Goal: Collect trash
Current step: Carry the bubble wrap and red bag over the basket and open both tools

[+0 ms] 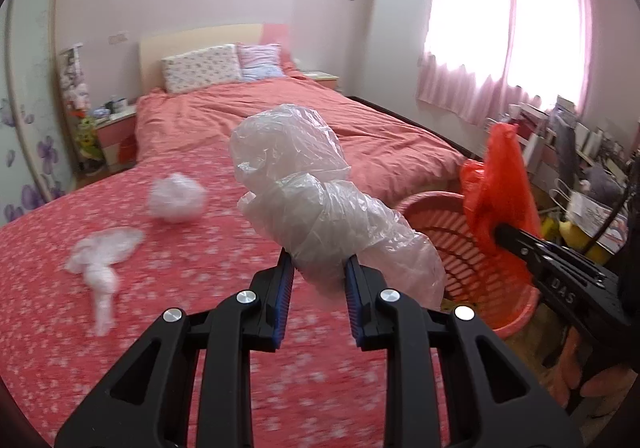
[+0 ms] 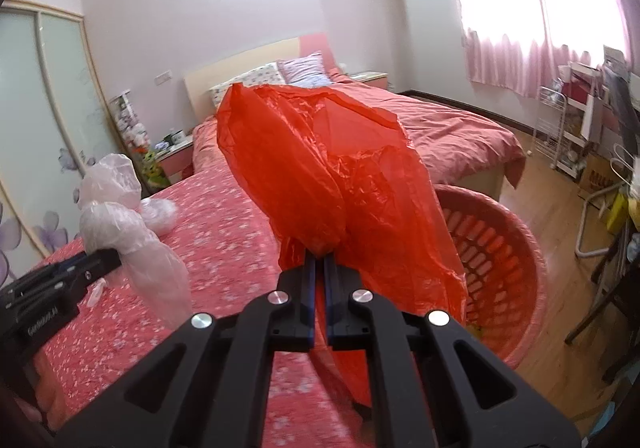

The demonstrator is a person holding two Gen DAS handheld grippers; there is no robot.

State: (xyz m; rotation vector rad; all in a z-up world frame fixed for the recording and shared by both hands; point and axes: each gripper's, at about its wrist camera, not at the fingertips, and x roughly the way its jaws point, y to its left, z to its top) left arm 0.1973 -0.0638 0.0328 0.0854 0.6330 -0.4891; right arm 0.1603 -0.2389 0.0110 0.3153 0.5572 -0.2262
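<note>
My left gripper (image 1: 319, 262) is shut on a crumpled clear plastic bag (image 1: 304, 183) and holds it above the bed; it also shows in the right wrist view (image 2: 124, 215). My right gripper (image 2: 320, 254) is shut on a red plastic bag (image 2: 320, 167), held up beside the pink slatted basket (image 2: 500, 248). In the left wrist view the red bag (image 1: 498, 183) hangs over the basket (image 1: 452, 236). Two more crumpled clear bags lie on the bed, one a ball (image 1: 176, 197), one flatter (image 1: 102, 252).
The bed (image 1: 200, 328) has a pink flowered cover and two pillows (image 1: 200, 67) at the headboard. A nightstand (image 1: 116, 127) stands left of it. A cluttered shelf and rack (image 2: 576, 127) line the right wall under the curtained window. Wooden floor (image 2: 552, 183) surrounds the basket.
</note>
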